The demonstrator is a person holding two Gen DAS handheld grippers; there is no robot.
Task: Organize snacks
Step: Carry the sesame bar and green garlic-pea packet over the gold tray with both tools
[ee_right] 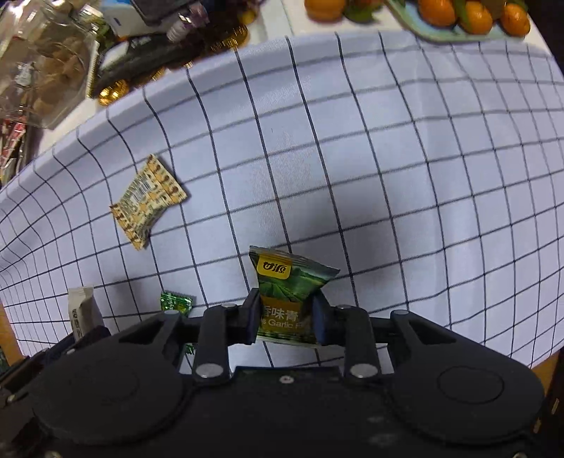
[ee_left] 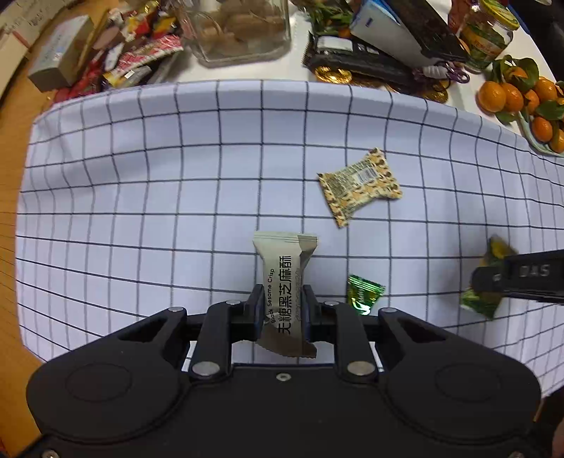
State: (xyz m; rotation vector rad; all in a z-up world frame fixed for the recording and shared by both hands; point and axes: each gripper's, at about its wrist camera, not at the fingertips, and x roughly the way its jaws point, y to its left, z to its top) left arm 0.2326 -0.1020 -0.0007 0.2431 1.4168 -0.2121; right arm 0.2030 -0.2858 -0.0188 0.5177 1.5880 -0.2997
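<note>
My left gripper (ee_left: pixel 283 299) is shut on a beige black sesame crisp packet (ee_left: pixel 284 278), held upright above the checked cloth (ee_left: pixel 141 197). My right gripper (ee_right: pixel 286 310) is shut on a green and yellow garlic pea packet (ee_right: pixel 290 285); it shows at the right edge of the left wrist view (ee_left: pixel 488 278). A tan patterned snack packet (ee_left: pixel 359 185) lies flat on the cloth, also in the right wrist view (ee_right: pixel 148 200). A small green candy (ee_left: pixel 363 294) lies on the cloth near my left fingers; the right wrist view shows it too (ee_right: pixel 175 301).
Behind the cloth stand a glass jar of brown snacks (ee_left: pixel 239 28), a pile of red snack wrappers (ee_left: pixel 137 53), a grey box (ee_left: pixel 61 53), gold coins (ee_left: pixel 333 74), black devices (ee_left: pixel 370 56), a green-lidded jar (ee_left: pixel 490 33) and a tray of small oranges (ee_left: pixel 521 98). Wooden table edge at left (ee_left: pixel 10 176).
</note>
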